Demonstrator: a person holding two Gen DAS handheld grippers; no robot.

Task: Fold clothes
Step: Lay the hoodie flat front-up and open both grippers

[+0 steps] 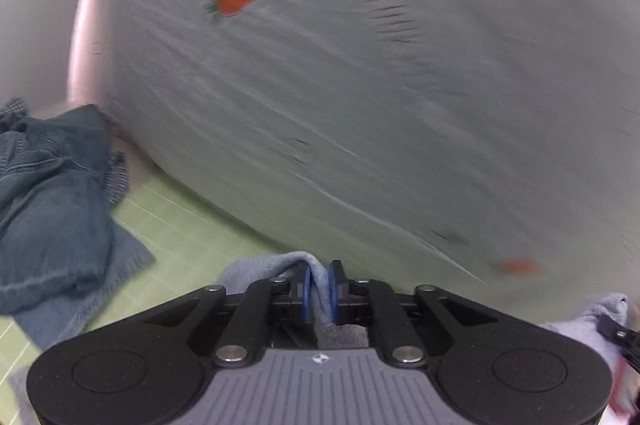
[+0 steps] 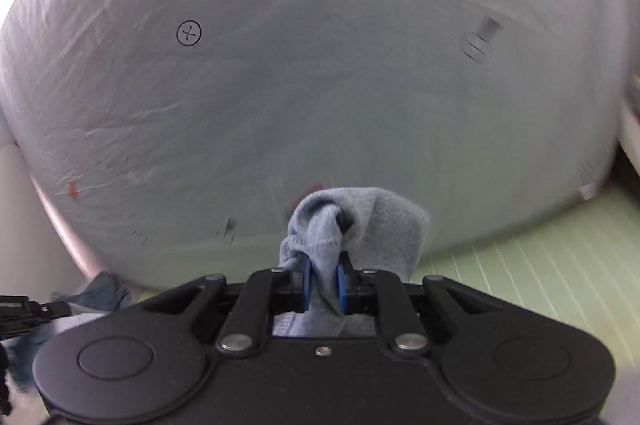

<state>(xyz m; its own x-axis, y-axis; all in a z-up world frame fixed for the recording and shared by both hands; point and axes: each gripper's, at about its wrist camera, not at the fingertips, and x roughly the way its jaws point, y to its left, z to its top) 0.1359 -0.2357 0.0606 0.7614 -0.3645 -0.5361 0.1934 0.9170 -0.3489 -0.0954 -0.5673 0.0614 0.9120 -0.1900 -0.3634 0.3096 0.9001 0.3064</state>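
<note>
My left gripper (image 1: pixel 319 291) is shut on a fold of a light blue-grey garment (image 1: pixel 272 265), which bunches just ahead of the blue pads (image 1: pixel 306 289). More of the same cloth shows at the lower right (image 1: pixel 588 317). My right gripper (image 2: pixel 323 283) is shut on the light blue-grey garment (image 2: pixel 360 221), which stands up in a lump above the blue pads (image 2: pixel 342 285). Both grippers hold the cloth over a green cutting mat (image 1: pixel 180 229), which also shows in the right wrist view (image 2: pixel 540 265).
A pile of blue denim clothes (image 1: pixel 52 193) lies on the mat at the left and shows small in the right wrist view (image 2: pixel 100 291). A large white sheet printed with carrots (image 1: pixel 360 85) fills the background in both views (image 2: pixel 320 85).
</note>
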